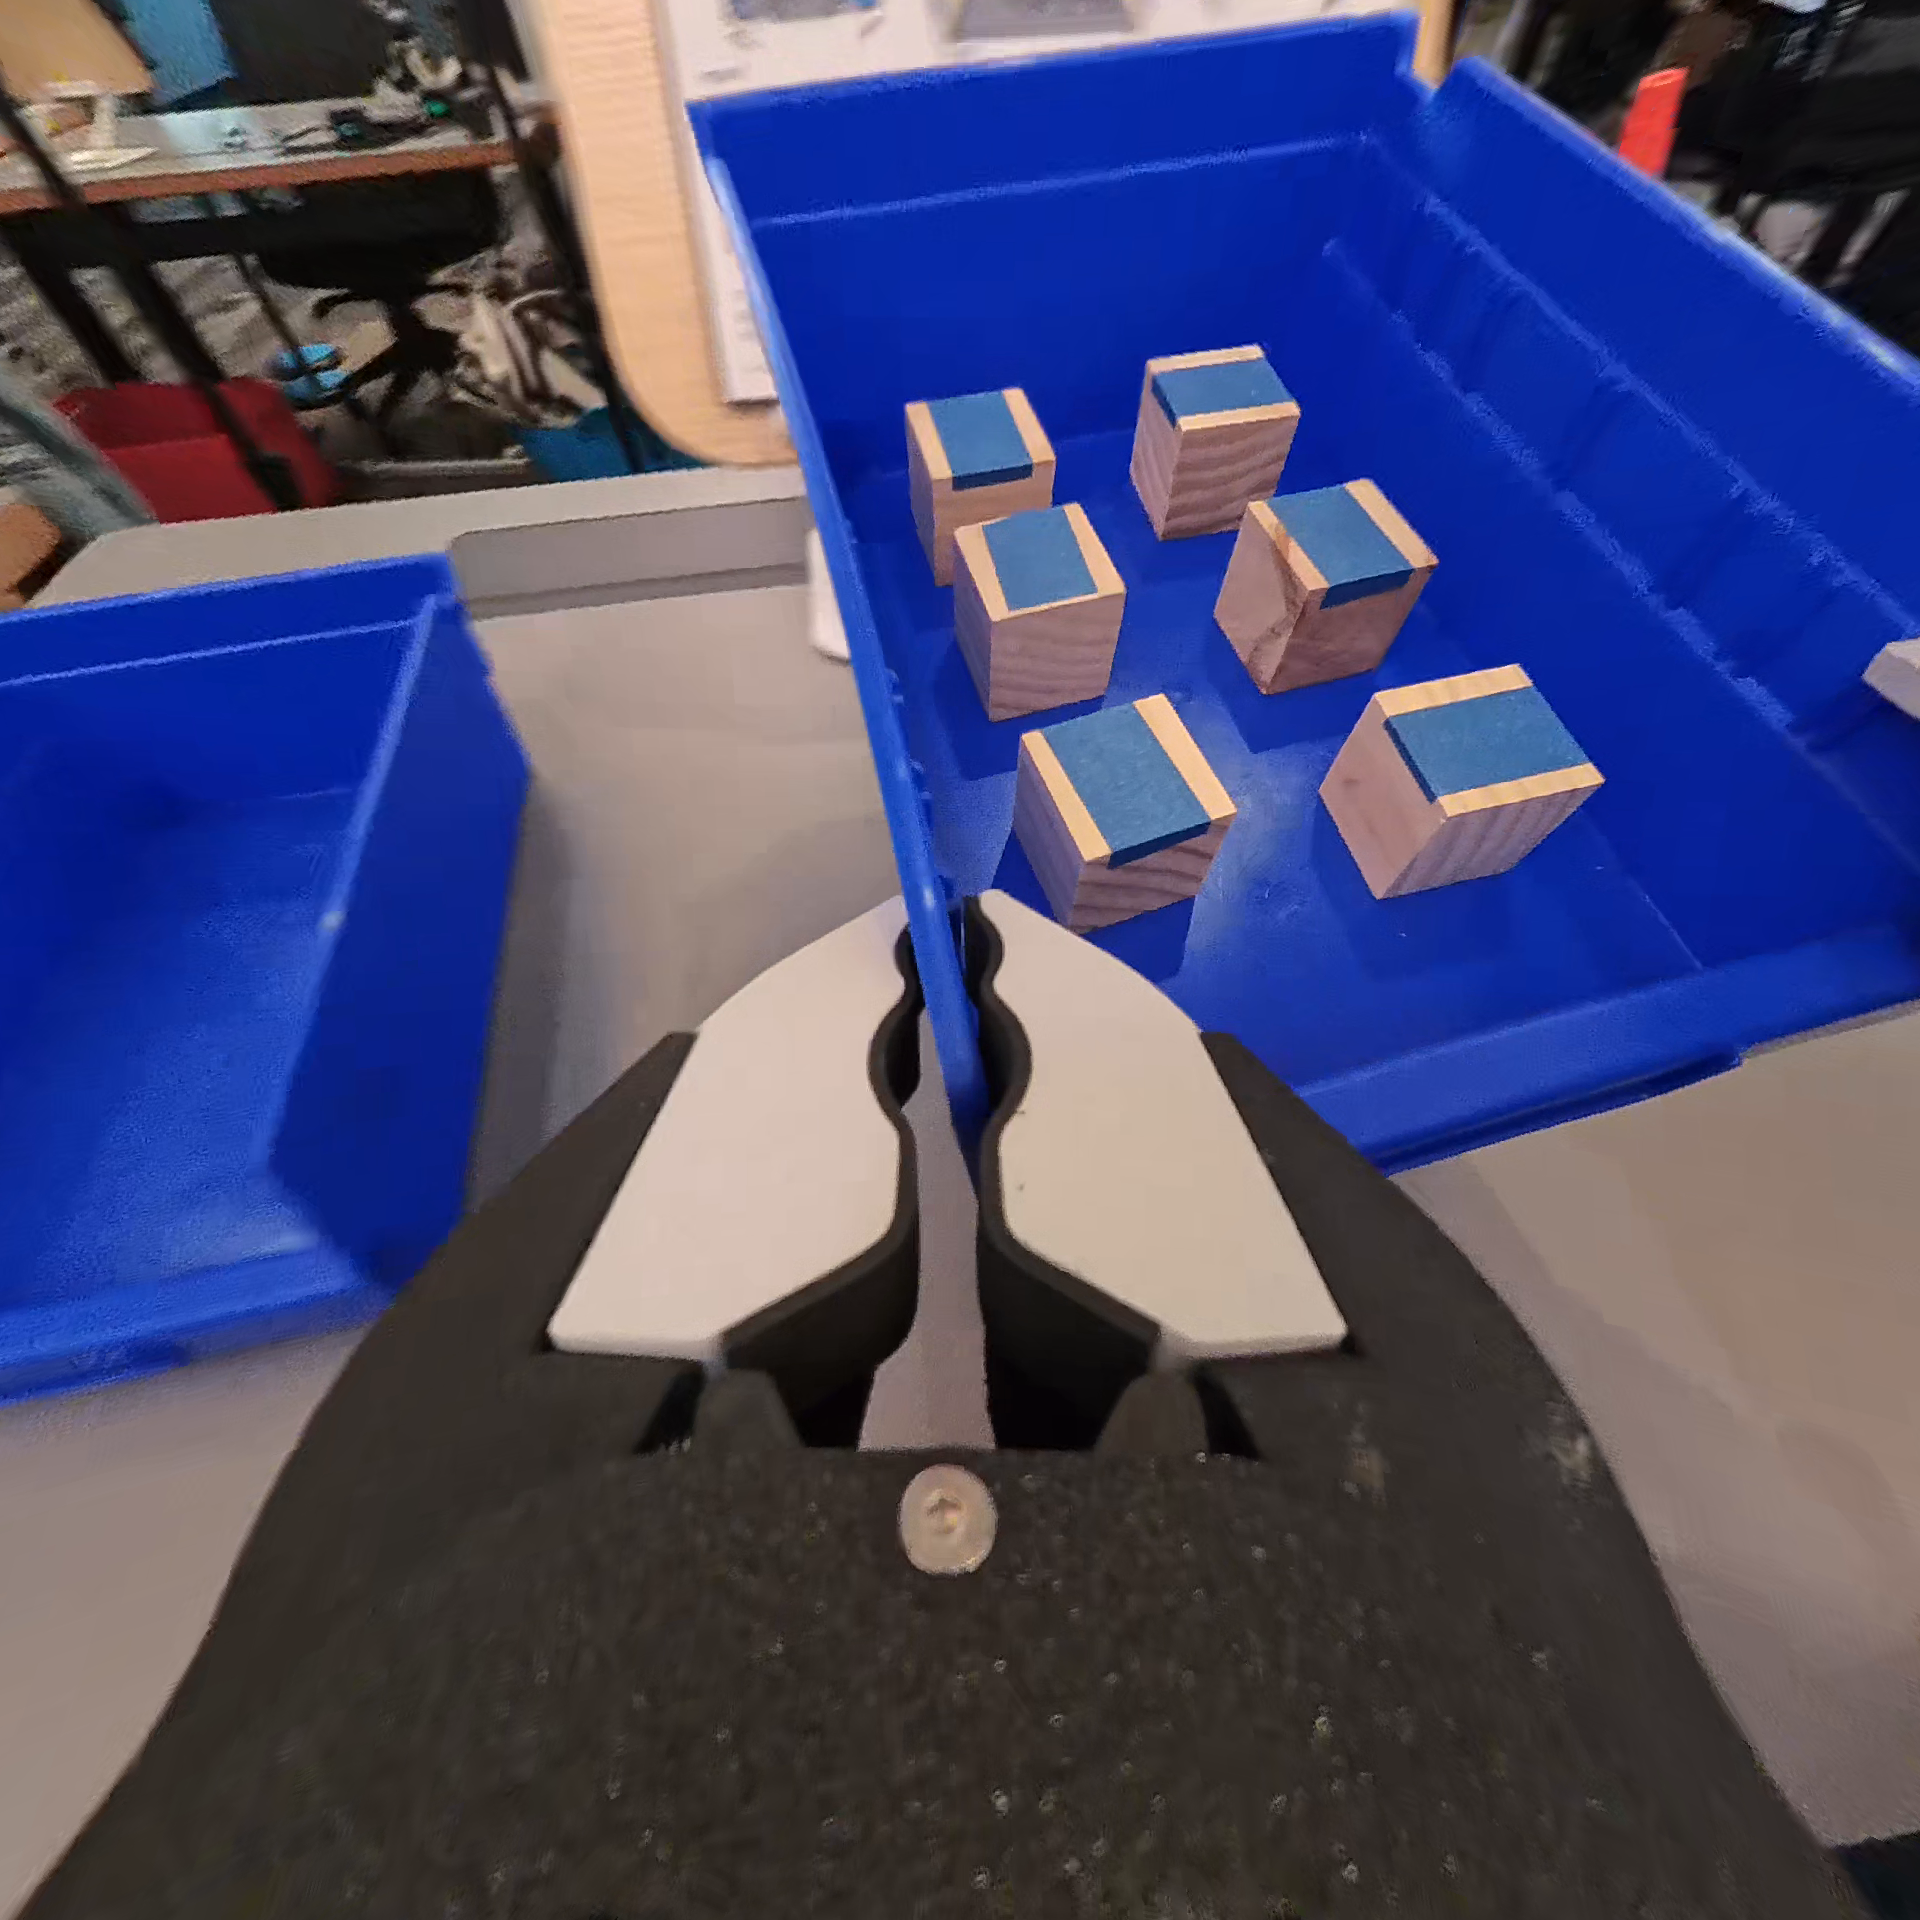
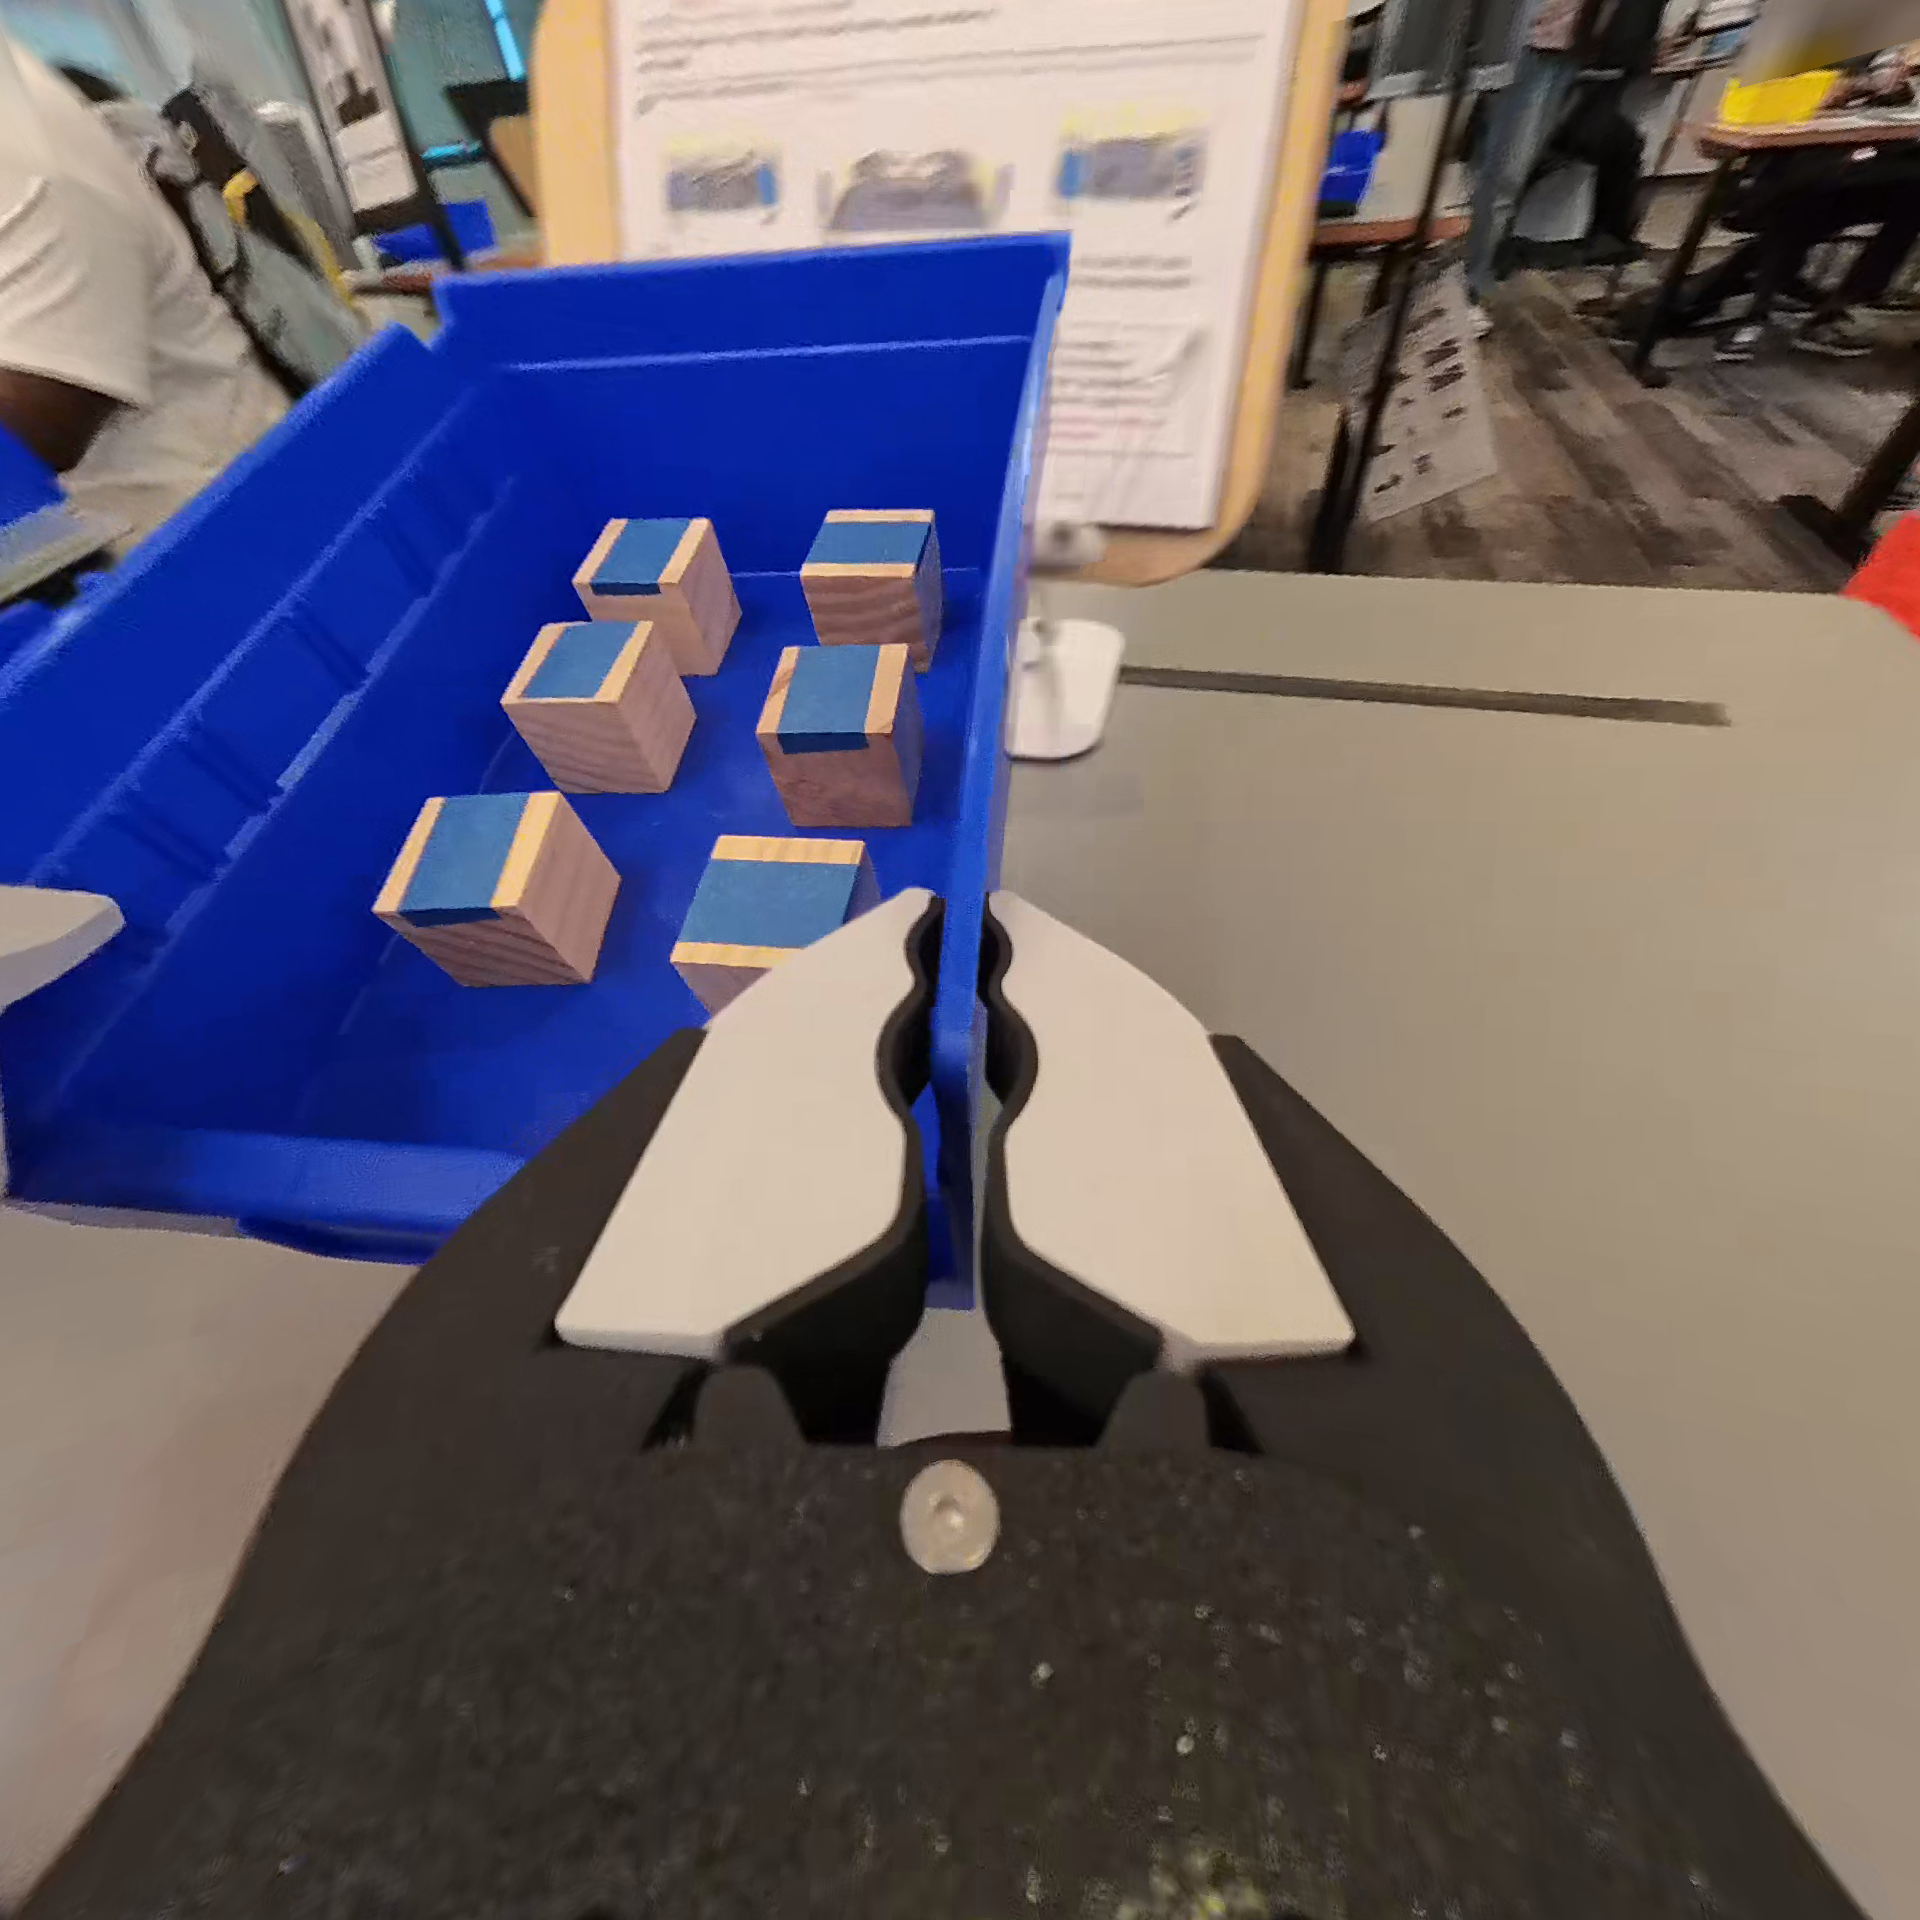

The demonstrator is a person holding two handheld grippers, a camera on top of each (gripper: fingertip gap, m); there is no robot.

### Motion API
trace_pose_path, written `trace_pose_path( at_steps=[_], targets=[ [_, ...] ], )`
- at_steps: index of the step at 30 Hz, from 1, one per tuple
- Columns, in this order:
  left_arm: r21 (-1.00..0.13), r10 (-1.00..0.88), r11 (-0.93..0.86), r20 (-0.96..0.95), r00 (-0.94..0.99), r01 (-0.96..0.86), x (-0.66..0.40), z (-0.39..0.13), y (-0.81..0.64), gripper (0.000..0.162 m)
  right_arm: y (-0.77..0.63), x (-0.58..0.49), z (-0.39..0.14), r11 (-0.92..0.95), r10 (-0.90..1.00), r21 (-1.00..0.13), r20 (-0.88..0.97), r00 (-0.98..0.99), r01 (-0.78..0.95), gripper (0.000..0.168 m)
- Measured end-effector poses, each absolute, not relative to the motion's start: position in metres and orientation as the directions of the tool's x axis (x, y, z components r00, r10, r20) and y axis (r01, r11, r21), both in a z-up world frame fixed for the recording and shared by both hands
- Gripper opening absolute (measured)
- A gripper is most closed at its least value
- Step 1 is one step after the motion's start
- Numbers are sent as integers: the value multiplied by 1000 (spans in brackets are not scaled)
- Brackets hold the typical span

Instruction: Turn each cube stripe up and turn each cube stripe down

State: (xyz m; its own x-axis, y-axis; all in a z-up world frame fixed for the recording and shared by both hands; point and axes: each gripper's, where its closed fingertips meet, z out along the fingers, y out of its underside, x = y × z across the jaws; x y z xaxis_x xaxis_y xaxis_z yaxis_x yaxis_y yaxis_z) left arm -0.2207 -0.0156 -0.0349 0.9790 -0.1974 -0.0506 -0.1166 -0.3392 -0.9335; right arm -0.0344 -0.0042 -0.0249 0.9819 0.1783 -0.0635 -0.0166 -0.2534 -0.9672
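Several wooden cubes [image 1: 1122,800] stand in two rows on the floor of a large blue bin [image 1: 1039,260], each with a blue tape stripe on its top face. The same cubes [image 2: 499,883] and bin [image 2: 727,416] show in the right wrist view. My left gripper [image 1: 940,909] is shut on the bin's left side wall near the front corner. My right gripper [image 2: 961,904] is shut on the bin's right side wall near the front corner, and its fingers hide part of the nearest cube [image 2: 769,904].
A second, smaller blue bin [image 1: 208,935] sits on the grey table [image 1: 665,779] to the left. A white stand base [image 2: 1060,686] and a poster board [image 2: 935,156] are behind the large bin. A person [image 2: 83,291] is at the far left.
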Motion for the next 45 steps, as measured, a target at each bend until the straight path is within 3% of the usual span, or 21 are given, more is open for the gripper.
trace_pose_path(
  at_steps=[7,17,19,21,25,29,31,34,36,39,42,45],
  targets=[
    [-909,-83,-404,-75,994,-102,-304,-68,-33,3,-4,-121,-74,-335,312,-940,-50,949,61,5],
    [-882,-133,-469,13,991,-52,-310,-122,-29,6,-4,-128,-118,-395,357,-916,-81,931,72,8],
    [-883,-189,-470,91,978,-9,-305,-121,-31,18,-3,-129,-117,-387,401,-920,-108,910,61,11],
    [-867,-251,-497,162,954,16,-305,-113,-44,54,-8,-129,-114,-371,454,-927,-128,881,56,17],
    [-908,-231,-408,197,953,89,-373,-70,-78,54,-26,-115,-84,-211,494,-977,-69,867,42,27],
    [-909,-17,-401,127,992,109,-504,-70,-69,52,-62,-129,-38,11,613,-994,-81,786,-110,11],
    [-901,65,-420,95,993,114,-559,-86,-46,58,-76,-158,-37,-48,701,-990,-128,701,-133,12],
    [-847,17,-507,171,985,156,-578,-119,-4,65,-95,-208,-51,-135,787,-989,-146,600,-63,24],
    [-837,14,-528,161,987,144,-583,-134,17,58,-109,-236,-62,-161,829,-987,-146,539,-19,23],
    [-856,0,-496,167,986,145,-582,-134,27,4,-123,-267,-82,-222,851,-974,-167,498,53,23],
    [-854,40,-511,94,995,101,-580,-135,4,2,-128,-290,-104,-248,861,-956,-144,488,156,25],
    [-857,82,-499,106,991,133,-572,-135,-35,3,-125,-312,-121,-184,869,-949,-35,494,256,42]
  ],
)
